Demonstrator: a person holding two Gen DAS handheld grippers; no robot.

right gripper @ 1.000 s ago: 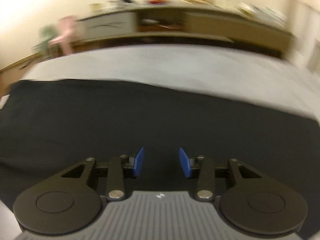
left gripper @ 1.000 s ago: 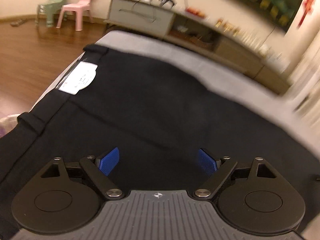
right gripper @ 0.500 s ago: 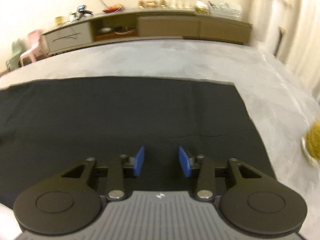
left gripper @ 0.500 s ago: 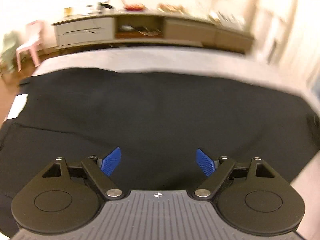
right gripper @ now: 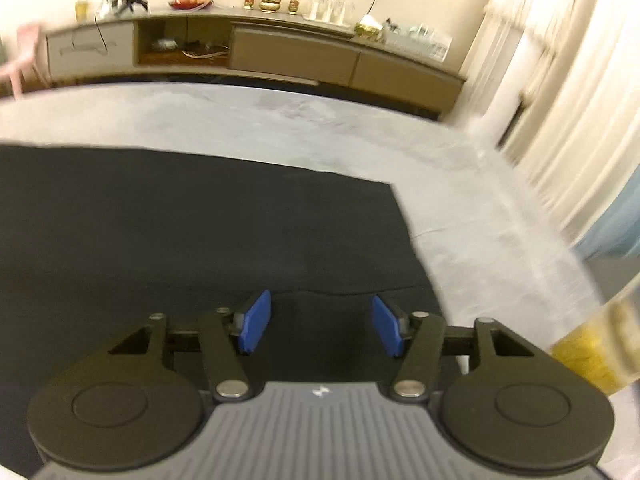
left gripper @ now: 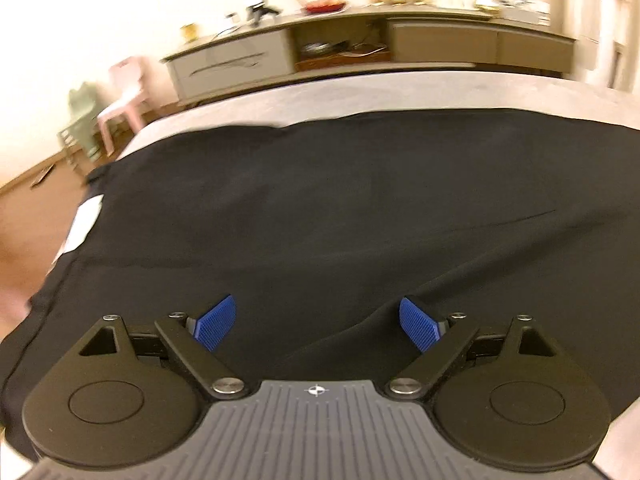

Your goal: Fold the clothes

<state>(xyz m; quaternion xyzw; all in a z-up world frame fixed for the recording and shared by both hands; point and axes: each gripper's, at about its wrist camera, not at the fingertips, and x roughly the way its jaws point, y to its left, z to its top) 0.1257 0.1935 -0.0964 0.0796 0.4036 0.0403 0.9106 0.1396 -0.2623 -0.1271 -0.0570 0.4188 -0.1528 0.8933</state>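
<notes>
Label: a white label point(left gripper: 82, 222) lies at the cloth's far-left end, beside what looks like a waistband, so the garment is probably trousers or a skirt; which, I cannot tell.
Left gripper: the left gripper point(left gripper: 318, 322) has its blue pads spread wide with nothing between them, hovering low over the near part of the cloth.
Crease: a raised ridge point(left gripper: 360, 328) runs up between the left pads toward the right, a loose pucker in the fabric.
Cloth: the black cloth point(left gripper: 340, 208) lies spread nearly flat across a grey bed point(left gripper: 400, 88), reaching from the label end on the left to a straight cut edge on the right.
Right gripper: the right gripper point(right gripper: 320, 328) is parted too, gripping nothing, over the cloth's near right corner.
Right edge: the edge point(right gripper: 408, 224) runs away from the gripper with bare bed just beside it.
Seam: a thin line point(right gripper: 352, 292) crosses the cloth just ahead of the right pads; layer edge or seam, I cannot tell.
Handling: likely light, soft and limp; it should sag and slide on the bed when lifted, with nothing fragile about it.
Where to hold: probably the near hem, one gripper toward each end, pinching every layer at the edge so that the span lifts evenly.
Stage: flat cloth fits either a spread garment or one already doubled over once.
</notes>
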